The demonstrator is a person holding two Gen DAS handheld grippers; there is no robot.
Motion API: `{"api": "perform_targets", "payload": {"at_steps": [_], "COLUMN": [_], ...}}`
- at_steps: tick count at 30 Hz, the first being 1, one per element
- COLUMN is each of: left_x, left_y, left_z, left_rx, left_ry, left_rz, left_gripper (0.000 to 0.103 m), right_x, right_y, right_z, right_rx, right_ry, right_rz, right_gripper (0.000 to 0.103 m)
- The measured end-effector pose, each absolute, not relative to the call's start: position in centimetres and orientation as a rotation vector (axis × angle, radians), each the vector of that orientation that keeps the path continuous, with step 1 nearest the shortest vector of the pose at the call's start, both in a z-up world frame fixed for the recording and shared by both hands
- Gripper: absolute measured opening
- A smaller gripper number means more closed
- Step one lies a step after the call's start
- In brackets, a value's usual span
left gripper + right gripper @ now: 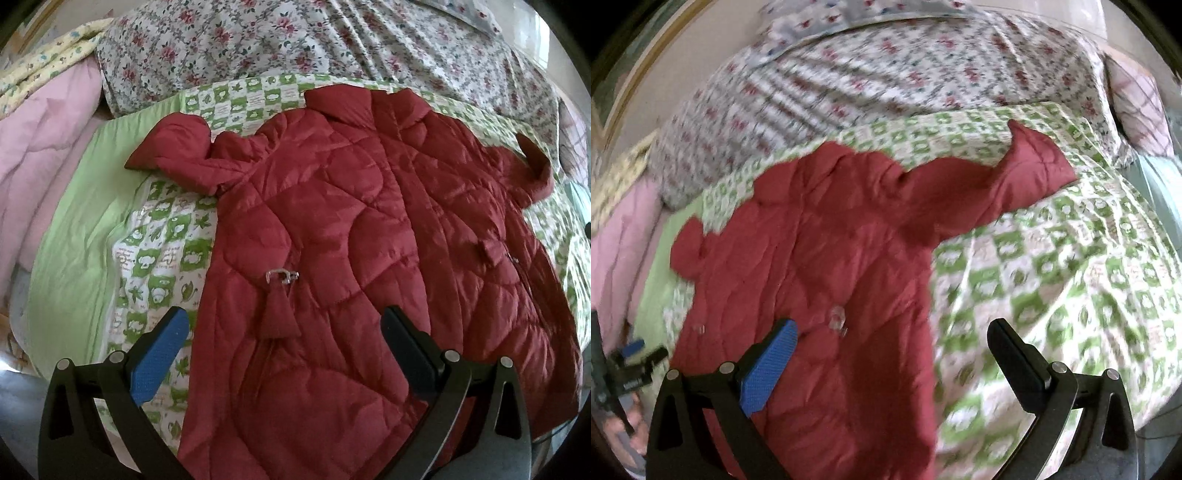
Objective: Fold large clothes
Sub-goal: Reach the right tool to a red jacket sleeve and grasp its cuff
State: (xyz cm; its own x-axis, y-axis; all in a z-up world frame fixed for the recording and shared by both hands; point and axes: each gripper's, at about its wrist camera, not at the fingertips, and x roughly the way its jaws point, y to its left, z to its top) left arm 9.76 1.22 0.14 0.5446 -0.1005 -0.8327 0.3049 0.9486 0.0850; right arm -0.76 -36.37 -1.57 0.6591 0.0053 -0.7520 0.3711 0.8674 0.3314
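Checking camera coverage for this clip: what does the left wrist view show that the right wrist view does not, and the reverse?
Only the left wrist view shows the coat's collar sharply and a clear clip on the front. Only the right wrist view, which is blurred, shows the left gripper at its left edge and one sleeve stretched out over the green checked sheet. Both show the red quilted coat spread flat, the floral bedding, and open, empty grippers.

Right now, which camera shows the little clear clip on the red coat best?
The left wrist view. There the clip is sharp, lying on the coat above the open left gripper. The right wrist view is blurry, so the clip shows only as a pale smudge near the open right gripper.
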Motion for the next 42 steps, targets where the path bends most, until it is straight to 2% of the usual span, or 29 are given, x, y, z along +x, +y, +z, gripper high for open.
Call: {"api": "perform_targets", "payload": {"at_steps": [24,30,32,33,34,35,37,39,42], "left_x": [16.2,17.4,17.8,17.9,18.1,18.2,18.4,18.5,18.6], "left_y": [-2.8,-3.7,-3.9,-4.0,-4.0,-4.1,-4.1,-4.1,-4.1], "left_z": [-1.7,-2.7,-3.0,-3.2,-3.4,-3.5,-3.6,-3.8,-3.9], "left_rx": [0.247,0.26,0.257,0.255,0.251,0.248,0.245,0.244,0.235], "left_ry": [1.014,1.036,1.048,1.053,1.06,1.063,1.065,1.063,1.067], "left_rz": [-0.264,-0.265,-0.264,-0.265,-0.267,-0.269,-0.273,-0.277,-0.28], "left_gripper": [0.103,0.103,0.103,0.103,0.103,0.103,0.103,0.103,0.103], "right_x": [11.7,16.3,17.8,18.2,18.6,18.7,18.3,17.6,16.8], "right_y": [-54.3,-59.5,-60.7,-61.2,-61.9,-62.5,-63.3,-63.0,-61.2], "right_z": [-5.4,-7.6,-8.7,-9.2,-10.0,-10.7,-11.3,-10.7,-8.8], "right_rx": [0.425,0.429,0.406,0.408,0.427,0.446,0.48,0.502,0.498], "right_ry": [0.857,0.909,0.932,0.949,0.97,0.986,0.986,0.953,0.885], "right_rz": [-0.519,-0.621,-0.646,-0.658,-0.663,-0.672,-0.685,-0.675,-0.603], "right_gripper": [0.102,0.095,0.089,0.08,0.068,0.06,0.026,0.016,0.013]}}
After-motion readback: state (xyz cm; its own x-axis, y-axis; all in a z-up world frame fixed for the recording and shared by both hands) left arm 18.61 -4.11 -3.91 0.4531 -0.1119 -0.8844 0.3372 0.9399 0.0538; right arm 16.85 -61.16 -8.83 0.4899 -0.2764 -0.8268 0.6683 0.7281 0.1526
